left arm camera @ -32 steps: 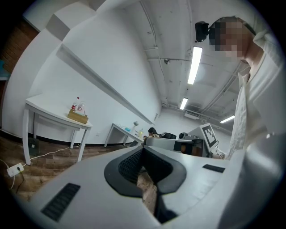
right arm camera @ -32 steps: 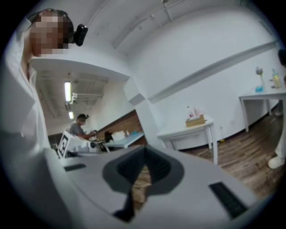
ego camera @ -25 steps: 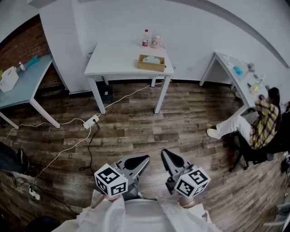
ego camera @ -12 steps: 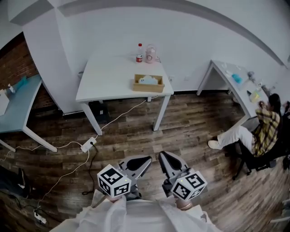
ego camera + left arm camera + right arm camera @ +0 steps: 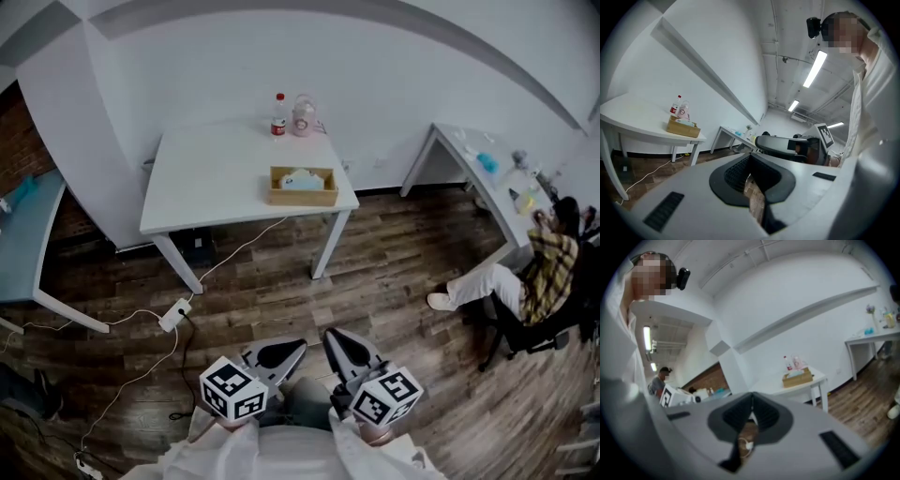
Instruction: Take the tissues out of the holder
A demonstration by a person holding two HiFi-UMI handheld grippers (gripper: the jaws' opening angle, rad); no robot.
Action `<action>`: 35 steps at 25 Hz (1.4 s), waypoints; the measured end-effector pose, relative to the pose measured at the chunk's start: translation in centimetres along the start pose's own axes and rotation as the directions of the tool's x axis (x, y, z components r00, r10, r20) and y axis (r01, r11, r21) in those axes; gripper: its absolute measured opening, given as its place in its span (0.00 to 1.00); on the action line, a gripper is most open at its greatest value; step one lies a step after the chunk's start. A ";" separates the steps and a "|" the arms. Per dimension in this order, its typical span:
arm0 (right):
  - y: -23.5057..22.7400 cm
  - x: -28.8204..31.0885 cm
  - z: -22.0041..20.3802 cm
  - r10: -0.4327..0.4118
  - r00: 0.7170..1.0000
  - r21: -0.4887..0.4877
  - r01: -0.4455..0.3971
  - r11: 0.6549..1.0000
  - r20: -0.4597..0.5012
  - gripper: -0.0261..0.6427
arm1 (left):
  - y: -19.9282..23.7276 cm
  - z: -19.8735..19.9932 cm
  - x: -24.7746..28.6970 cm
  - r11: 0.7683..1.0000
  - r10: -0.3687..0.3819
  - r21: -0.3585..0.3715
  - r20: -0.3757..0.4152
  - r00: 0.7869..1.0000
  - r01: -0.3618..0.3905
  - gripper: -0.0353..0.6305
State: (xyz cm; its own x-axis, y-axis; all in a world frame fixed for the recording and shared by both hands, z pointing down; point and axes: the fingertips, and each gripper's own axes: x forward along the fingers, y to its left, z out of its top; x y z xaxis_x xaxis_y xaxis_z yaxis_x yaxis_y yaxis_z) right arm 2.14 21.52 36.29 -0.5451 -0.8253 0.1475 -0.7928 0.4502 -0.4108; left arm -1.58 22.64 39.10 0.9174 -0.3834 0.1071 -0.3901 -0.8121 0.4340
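Tissues [image 5: 302,176]: where do they lie from you?
— Straight ahead, well apart, across the plank floor [image 5: 394,262]. They are pale and soft, heaped in an open rectangular wooden holder [image 5: 302,198] on the white worktop [image 5: 206,178]. Its long axis runs side to side before me.
— Claws?
— I hold left claw [image 5: 291,349] and right claw [image 5: 334,339] clenched, empty, pointing toward it. Neither is clearly nearer.

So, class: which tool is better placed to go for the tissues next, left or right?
Right, narrowly. Both tools are shut, empty and far from the table; the right tool looks slightly nearer the holder than the left tool.
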 end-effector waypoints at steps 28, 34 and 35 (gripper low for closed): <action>-15.8 18.9 13.0 0.172 0.985 -0.069 -0.170 0.983 0.019 0.06 | 19.7 11.9 15.4 0.988 0.144 0.041 0.071 0.987 -0.147 0.07; -19.7 21.7 13.9 0.189 0.982 -0.058 -0.189 0.980 -0.015 0.06 | 22.4 12.9 18.7 0.984 0.172 0.038 0.071 0.983 -0.175 0.07; -20.1 22.1 13.7 0.189 0.982 -0.047 -0.190 0.981 -0.027 0.06 | 22.6 12.8 19.0 0.984 0.175 0.030 0.064 0.982 -0.177 0.07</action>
State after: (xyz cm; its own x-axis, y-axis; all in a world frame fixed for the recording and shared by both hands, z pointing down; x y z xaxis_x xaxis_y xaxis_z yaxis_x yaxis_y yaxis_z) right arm 9.75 -10.47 35.46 -0.6924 -0.7157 0.0916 -0.6865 0.6144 -0.3888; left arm 5.99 -8.63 39.53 0.8278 -0.5471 0.1239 -0.5487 -0.7439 0.3814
